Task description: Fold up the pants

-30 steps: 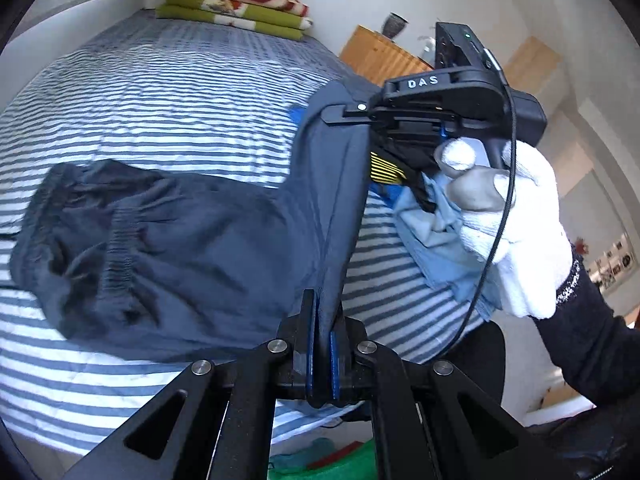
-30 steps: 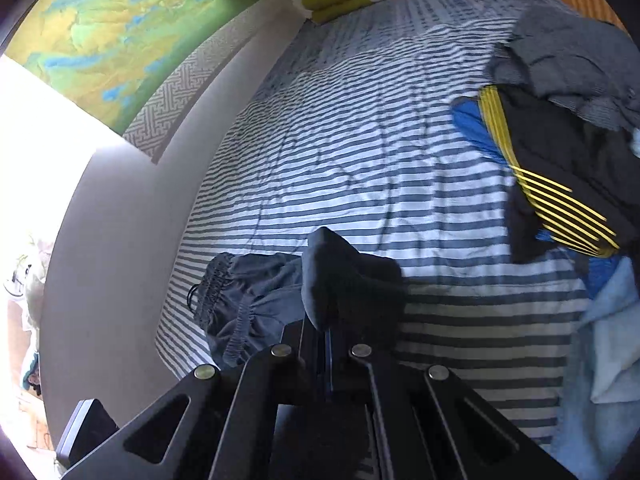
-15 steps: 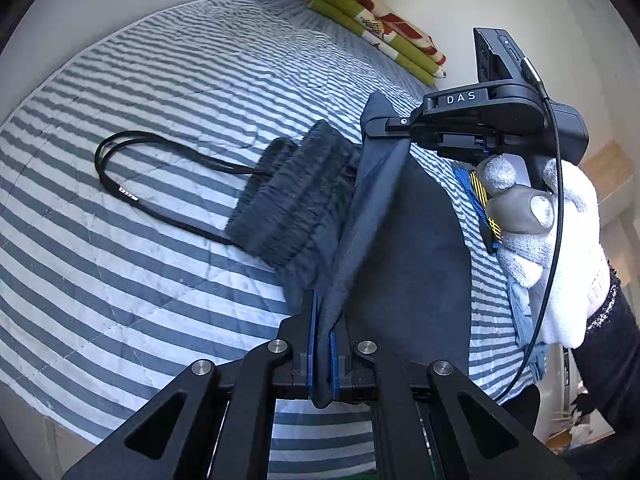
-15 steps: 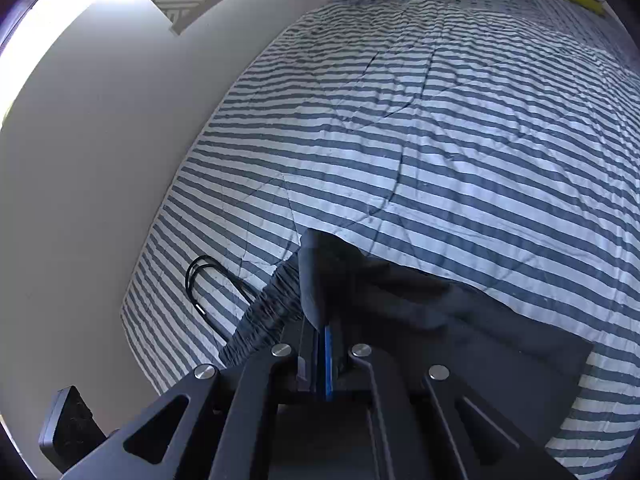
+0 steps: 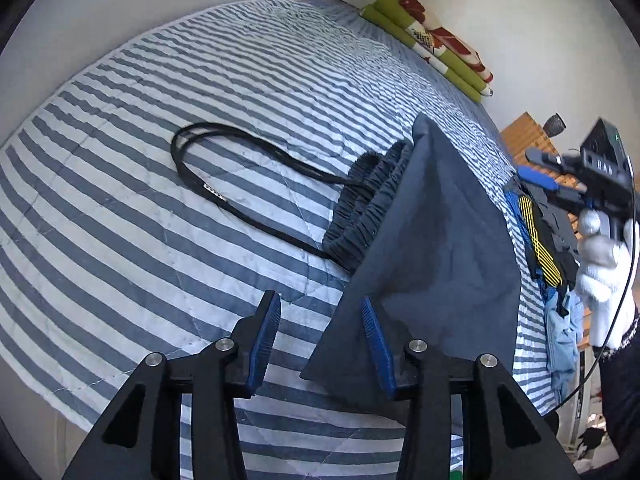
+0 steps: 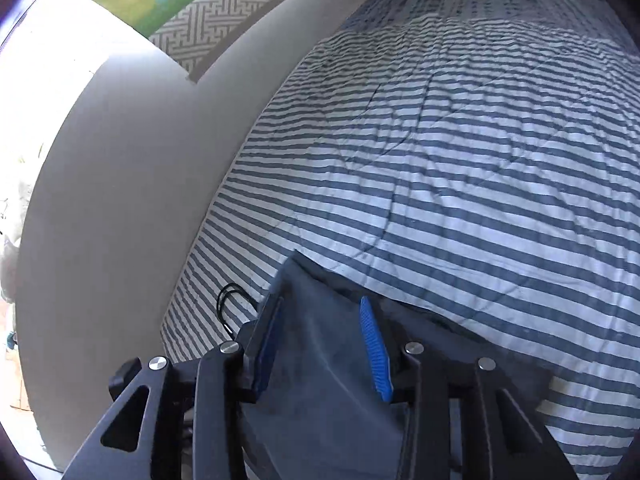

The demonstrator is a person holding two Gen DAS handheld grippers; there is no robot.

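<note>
The pants [image 5: 432, 248] lie folded over on the striped bed [image 5: 200, 200], waistband far, leg ends near. The left tool [image 5: 320, 340] and right tool [image 6: 320, 344] have just been opening; both stand part open, gripping nothing. Judged: one fold is laid; further folding remains.

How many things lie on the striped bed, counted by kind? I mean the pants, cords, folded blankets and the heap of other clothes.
Pants: 1
Black cord: 1
Folded blankets at the far end: 1 stack
Heap of other clothes: 1 heap; the pieces cannot be counted
Total: 4
</note>
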